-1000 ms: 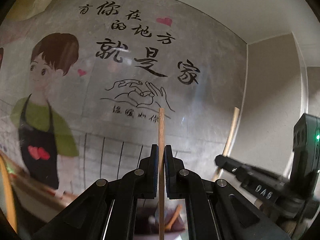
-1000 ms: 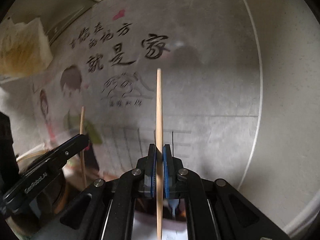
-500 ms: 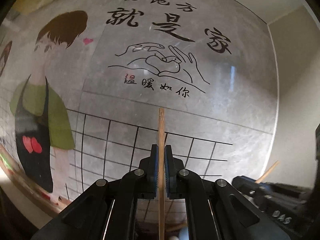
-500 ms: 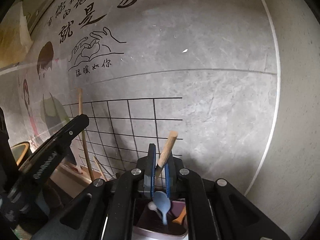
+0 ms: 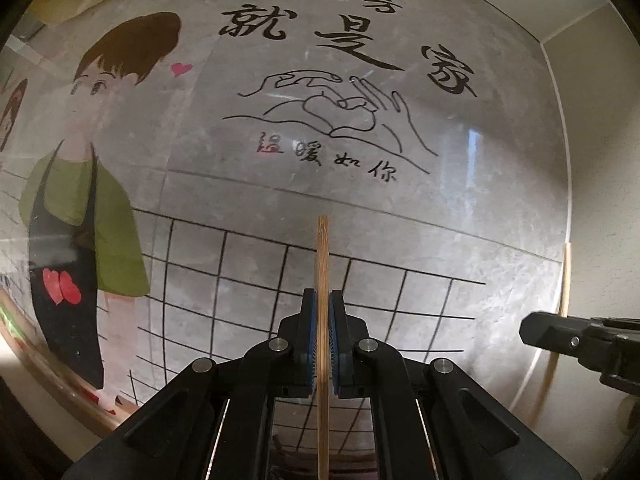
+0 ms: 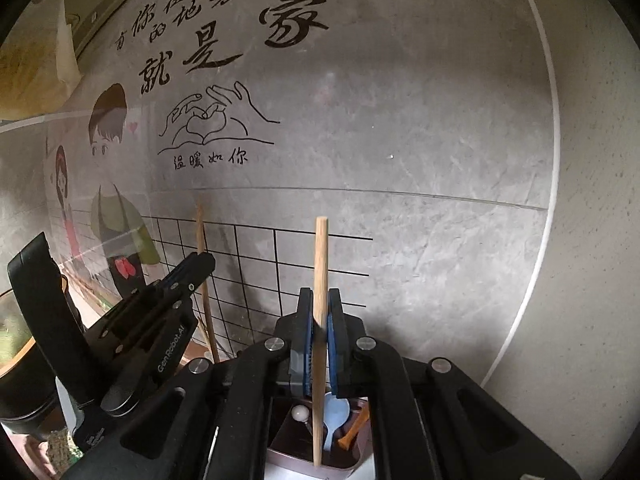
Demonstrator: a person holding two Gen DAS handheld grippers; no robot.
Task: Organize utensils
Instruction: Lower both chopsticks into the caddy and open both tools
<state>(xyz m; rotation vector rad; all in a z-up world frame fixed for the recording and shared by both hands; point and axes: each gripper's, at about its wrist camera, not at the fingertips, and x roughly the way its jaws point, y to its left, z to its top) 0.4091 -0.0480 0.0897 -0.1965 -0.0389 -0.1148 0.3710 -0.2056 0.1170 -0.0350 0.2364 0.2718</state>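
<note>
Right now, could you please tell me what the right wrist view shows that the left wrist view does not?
Only the right wrist view shows the utensil holder below the right claw, holding a light blue spoon, an orange utensil and a white-knobbed piece.

Only the left wrist view shows the left claw head-on, shut on its chopstick.

Both share the decorated wall with its heart-hands drawing and black grid, and each catches the other claw, with its chopstick upright, at its edge.
</note>
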